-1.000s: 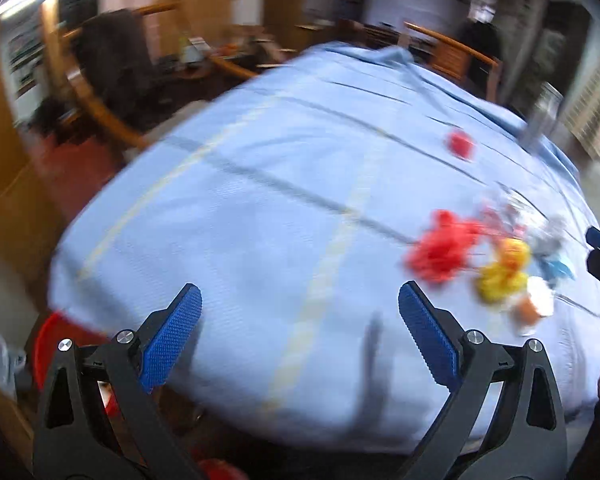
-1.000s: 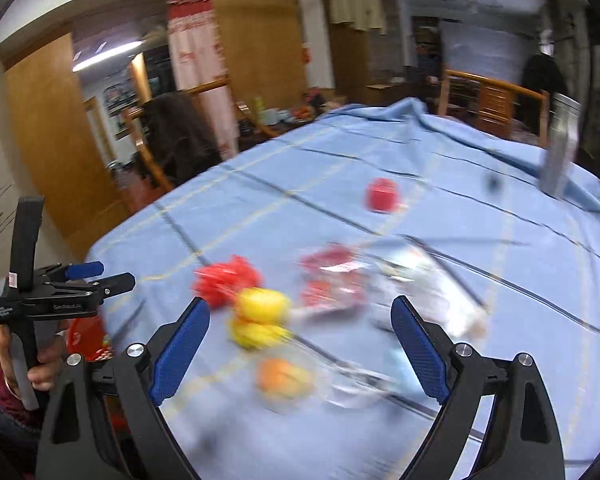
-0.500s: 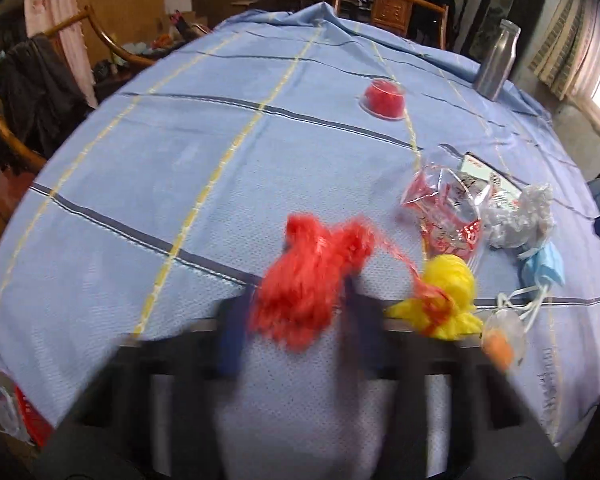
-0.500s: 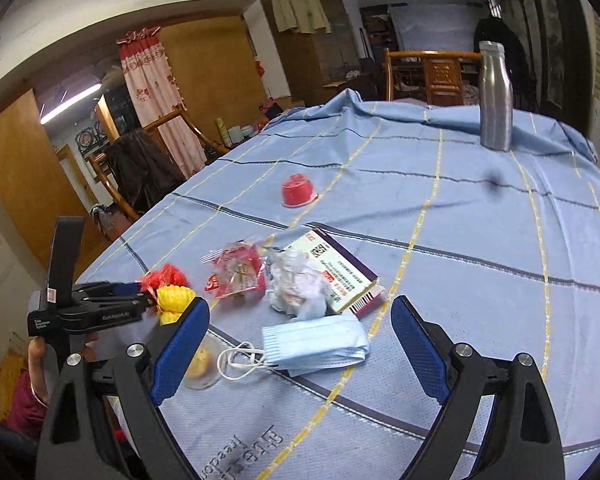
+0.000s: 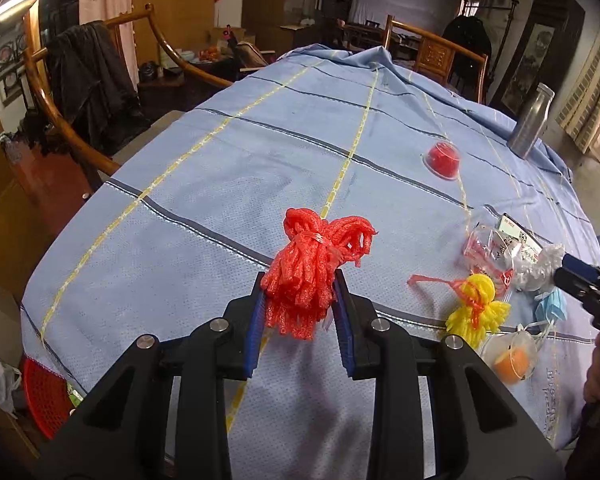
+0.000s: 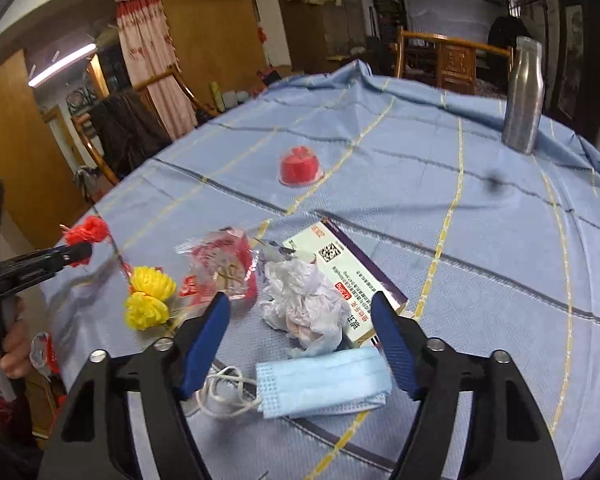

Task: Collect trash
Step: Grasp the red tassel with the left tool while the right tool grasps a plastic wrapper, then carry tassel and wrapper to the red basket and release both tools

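My left gripper (image 5: pixel 300 282) is shut on a red foam net (image 5: pixel 312 272), held just over the blue tablecloth (image 5: pixel 260 152). In the right wrist view the same net (image 6: pixel 88 232) shows at the left gripper's tip. My right gripper (image 6: pixel 300 300) hangs over a crumpled white tissue (image 6: pixel 304 304). Its jaws are closing, the tissue lies between them, and the pads stand clear of it. A blue face mask (image 6: pixel 324 384) lies just in front of the tissue. A yellow foam net (image 6: pixel 148 296) and a clear red-printed wrapper (image 6: pixel 220 268) lie to the left.
A printed box (image 6: pixel 352 276) lies under the tissue's far side. A red jelly cup (image 6: pixel 300 166) and a steel bottle (image 6: pixel 524 96) stand farther back. A clear cup with orange inside (image 5: pixel 510 360) sits near the table edge. A red basket (image 5: pixel 44 396) stands on the floor at the left.
My left gripper went from wide open to shut on the red foam net. My right gripper came forward and down over the tissue, and its jaws have narrowed.
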A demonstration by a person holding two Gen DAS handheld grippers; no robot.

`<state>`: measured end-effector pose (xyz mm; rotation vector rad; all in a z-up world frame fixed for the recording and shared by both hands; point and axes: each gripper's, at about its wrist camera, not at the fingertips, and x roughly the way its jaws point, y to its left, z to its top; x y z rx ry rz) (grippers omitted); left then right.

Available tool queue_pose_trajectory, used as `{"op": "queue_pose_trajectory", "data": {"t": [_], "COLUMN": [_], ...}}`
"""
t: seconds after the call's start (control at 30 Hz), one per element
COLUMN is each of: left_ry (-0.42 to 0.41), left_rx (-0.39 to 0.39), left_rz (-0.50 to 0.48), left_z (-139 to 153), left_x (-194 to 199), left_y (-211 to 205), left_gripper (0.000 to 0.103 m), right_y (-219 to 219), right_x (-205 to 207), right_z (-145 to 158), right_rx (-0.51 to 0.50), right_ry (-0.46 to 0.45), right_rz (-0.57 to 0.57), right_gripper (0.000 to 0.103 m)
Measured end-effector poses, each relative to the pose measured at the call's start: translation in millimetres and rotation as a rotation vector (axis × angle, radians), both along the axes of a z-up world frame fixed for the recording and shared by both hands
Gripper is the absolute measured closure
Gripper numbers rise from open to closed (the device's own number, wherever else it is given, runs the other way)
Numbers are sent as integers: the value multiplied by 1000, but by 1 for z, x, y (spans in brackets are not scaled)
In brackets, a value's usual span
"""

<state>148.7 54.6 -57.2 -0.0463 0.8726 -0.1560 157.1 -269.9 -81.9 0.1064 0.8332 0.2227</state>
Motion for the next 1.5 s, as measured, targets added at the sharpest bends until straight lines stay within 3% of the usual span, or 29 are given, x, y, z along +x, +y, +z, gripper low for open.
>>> {"op": "queue_pose_trajectory", "data": {"t": [0.07,0.13,0.17,0.27,0.37,0.43,0.8,1.0,1.2,1.23,1.3,1.33,1.37,1.5], "left_ry": [0,0,0,-8,-36,-63,-105,-75,1,21,62,76,82,76], "left_rx": [0,-1,-2,-7,-8,-9,-6,-21,-30,-31,-18,-10,-3,-10], "left_rz": [-1,2,5,20,41,63,292,465,619,637,677,700,719,750], "left_z": [-1,-1,-1,3,13,22,34,15,-24,-33,-48,-54,-58,-67], "left_x": [0,1,0,-1,-5,-10,-55,-90,-119,-122,-126,-129,-133,-143], "left_y": [1,2,4,10,19,28,127,207,281,291,305,312,317,333], "left_gripper": [71,71,71,71,71,71,71,71,69,66,47,29,18,12], "right_y": [0,-2,-5,-21,-24,-20,36,82,134,140,160,170,178,224], "right_x": [6,10,10,-10,-31,-35,-25,-24,-21,-20,-19,-19,-20,-23], "right_z": [-7,-13,-13,15,50,61,68,75,76,76,76,76,77,75], "right_rx": [-8,-9,13,160,197,207,253,227,190,188,178,171,165,142], "right_ry": [35,61,61,-92,-228,-254,-217,-200,-162,-156,-139,-133,-129,-104], "right_rz": [-14,-22,-28,-31,-11,9,150,234,311,319,345,359,372,450], "right_gripper": [41,68,88,88,88,88,88,88,88,88,88,88,88,88]}}
